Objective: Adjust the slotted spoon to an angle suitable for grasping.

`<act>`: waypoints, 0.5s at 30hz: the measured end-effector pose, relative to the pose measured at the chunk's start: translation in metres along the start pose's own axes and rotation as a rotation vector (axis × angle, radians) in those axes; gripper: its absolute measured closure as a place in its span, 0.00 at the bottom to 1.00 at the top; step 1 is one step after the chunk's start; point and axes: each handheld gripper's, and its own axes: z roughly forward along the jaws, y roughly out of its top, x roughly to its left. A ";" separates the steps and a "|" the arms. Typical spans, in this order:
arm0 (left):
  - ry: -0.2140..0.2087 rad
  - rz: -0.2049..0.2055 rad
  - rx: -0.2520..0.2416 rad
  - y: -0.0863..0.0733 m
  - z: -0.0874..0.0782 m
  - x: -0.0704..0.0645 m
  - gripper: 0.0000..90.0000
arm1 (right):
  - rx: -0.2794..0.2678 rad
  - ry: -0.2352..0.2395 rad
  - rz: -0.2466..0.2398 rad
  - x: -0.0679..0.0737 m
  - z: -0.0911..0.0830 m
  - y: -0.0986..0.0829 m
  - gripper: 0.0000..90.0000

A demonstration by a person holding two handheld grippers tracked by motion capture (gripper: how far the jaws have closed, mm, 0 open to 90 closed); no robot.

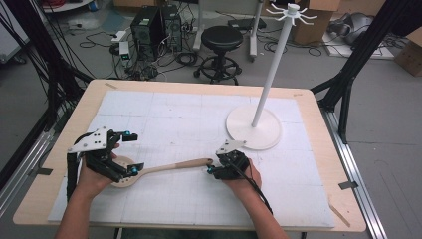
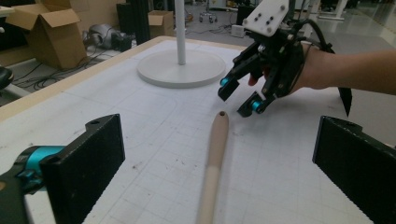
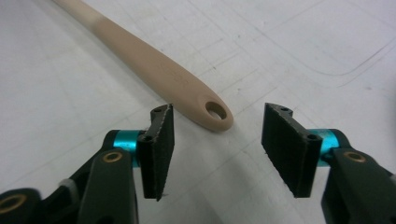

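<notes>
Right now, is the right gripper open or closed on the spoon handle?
Open. The right gripper has a wide gap between its jaws, and the wooden spoon lies on the mat just ahead, touched by neither.

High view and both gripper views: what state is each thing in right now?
Wooden spoon: lying flat on the mat, ungripped.
Left tool: open, jaws either side of the spoon's bowl end.
Right tool: open, at the handle tip with the hanging hole, not touching it.
Hanging stand: upright on the mat, hooks bare.
White grid mat: flat on the table.
</notes>
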 end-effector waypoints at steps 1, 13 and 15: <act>-0.001 0.000 0.000 0.000 0.000 0.000 0.03 | -0.011 0.008 0.007 -0.001 -0.005 0.000 0.46; -0.006 -0.008 -0.009 0.000 0.000 0.001 0.03 | -0.201 0.047 0.094 -0.015 -0.071 -0.016 0.35; -0.006 -0.010 -0.006 -0.001 0.001 0.002 0.03 | -0.233 0.046 0.105 -0.017 -0.077 -0.019 0.33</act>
